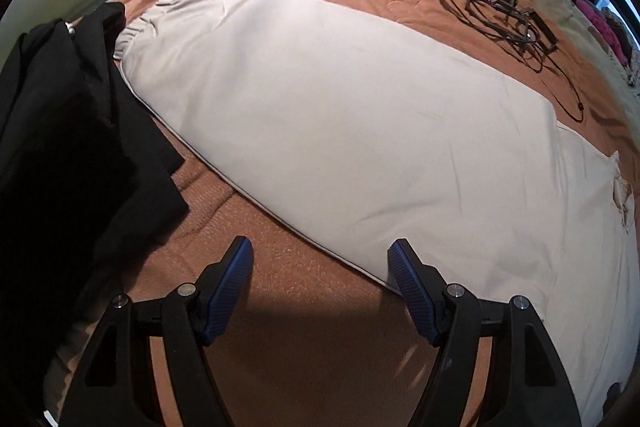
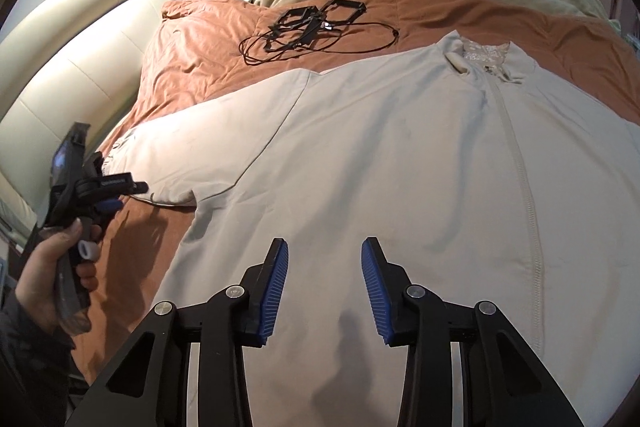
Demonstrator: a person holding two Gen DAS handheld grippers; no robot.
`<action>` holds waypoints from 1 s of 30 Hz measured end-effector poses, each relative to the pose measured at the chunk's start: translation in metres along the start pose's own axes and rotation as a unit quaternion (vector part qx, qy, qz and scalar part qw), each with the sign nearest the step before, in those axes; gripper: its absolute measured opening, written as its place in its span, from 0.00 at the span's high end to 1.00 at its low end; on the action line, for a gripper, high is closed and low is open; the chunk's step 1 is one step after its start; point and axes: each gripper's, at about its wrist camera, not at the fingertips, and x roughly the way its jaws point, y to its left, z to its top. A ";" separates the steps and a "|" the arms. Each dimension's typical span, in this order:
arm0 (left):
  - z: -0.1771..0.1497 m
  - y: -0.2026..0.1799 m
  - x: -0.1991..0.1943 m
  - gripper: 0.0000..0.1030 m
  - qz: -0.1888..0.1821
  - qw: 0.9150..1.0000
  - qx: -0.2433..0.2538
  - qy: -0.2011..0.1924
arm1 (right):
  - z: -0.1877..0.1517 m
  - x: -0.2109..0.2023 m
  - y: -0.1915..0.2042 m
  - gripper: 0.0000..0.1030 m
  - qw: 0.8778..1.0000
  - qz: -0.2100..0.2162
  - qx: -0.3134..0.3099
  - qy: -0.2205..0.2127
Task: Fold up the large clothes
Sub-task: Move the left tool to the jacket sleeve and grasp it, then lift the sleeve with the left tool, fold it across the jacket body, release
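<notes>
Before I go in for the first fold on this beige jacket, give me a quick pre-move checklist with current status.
1. Left gripper open and empty: ok, fingers wide apart over the orange blanket.
2. Right gripper open and empty: ok, hovering above the jacket body.
3. Jacket spread flat, front up: ok, zipper runs straight and collar is at the far end.
4. Left sleeve laid out: ok, extended flat with the cuff visible.
5. Other sleeve laid out: cannot tell, outside both views.
6. Fold area free of clutter: not ok, black garment lies right by the cuff; the black cable bundle sits beyond the jacket.
</notes>
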 end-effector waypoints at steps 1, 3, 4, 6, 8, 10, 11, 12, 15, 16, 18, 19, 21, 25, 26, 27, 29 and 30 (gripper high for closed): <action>0.000 0.001 0.006 0.30 0.004 1.000 -0.006 -0.002 | 0.001 0.002 0.000 0.62 1.000 0.001 0.001 0.001; 0.003 0.001 0.010 0.30 0.010 1.000 -0.012 -0.021 | 0.003 0.004 0.001 0.62 1.000 0.001 0.000 0.001; 0.004 0.000 0.010 0.35 0.011 0.999 -0.013 -0.027 | 0.004 0.005 0.002 0.63 1.000 0.002 -0.002 -0.001; 0.008 -0.001 0.009 0.66 0.012 0.999 -0.012 -0.042 | 0.008 0.007 0.006 0.76 1.000 0.011 -0.006 -0.004; 0.011 0.000 0.004 0.94 -0.001 0.999 -0.012 -0.049 | 0.011 0.012 0.010 0.87 1.000 0.020 -0.007 0.001; 0.015 -0.002 -0.008 0.95 -0.025 0.998 -0.008 -0.063 | 0.015 0.018 0.015 0.89 0.999 0.039 -0.004 0.001; 0.017 -0.004 -0.020 0.95 -0.033 0.996 0.002 -0.080 | 0.017 0.021 0.018 0.90 0.999 0.046 -0.003 0.002; 0.019 -0.007 -0.029 0.95 -0.038 0.995 0.010 -0.092 | 0.019 0.026 0.021 0.91 0.999 0.052 -0.001 0.005; 0.028 -0.010 -0.052 0.95 -0.068 0.991 0.021 -0.115 | 0.027 0.042 0.031 0.91 0.997 0.077 0.008 0.015; 0.031 -0.009 -0.057 0.95 -0.078 0.990 0.020 -0.118 | 0.029 0.048 0.035 0.91 0.996 0.087 0.011 0.019; 0.037 -0.010 -0.068 0.95 -0.102 0.987 0.020 -0.126 | 0.033 0.060 0.045 0.91 0.994 0.106 0.015 0.028; 0.038 -0.012 -0.075 0.95 -0.112 0.985 0.024 -0.131 | 0.035 0.066 0.049 0.91 0.993 0.114 0.016 0.031; 0.039 -0.014 -0.085 0.95 -0.129 0.982 0.032 -0.134 | 0.038 0.079 0.059 0.91 0.990 0.132 0.021 0.040; 0.036 -0.022 -0.102 0.95 -0.161 0.976 0.044 -0.139 | 0.039 0.110 0.073 0.91 0.985 0.160 0.037 0.059; 0.035 -0.025 -0.106 0.95 -0.169 0.974 0.051 -0.141 | 0.038 0.117 0.076 0.92 0.984 0.162 0.040 0.064; 0.034 -0.027 -0.109 0.95 -0.177 0.973 0.056 -0.141 | 0.037 0.127 0.079 0.92 0.983 0.165 0.044 0.073; 0.033 -0.032 -0.114 0.95 -0.197 0.969 0.062 -0.136 | 0.035 0.142 0.082 0.92 0.980 0.173 0.053 0.085; 0.032 -0.033 -0.115 0.95 -0.204 0.968 0.063 -0.133 | 0.033 0.151 0.084 0.92 0.978 0.179 0.062 0.092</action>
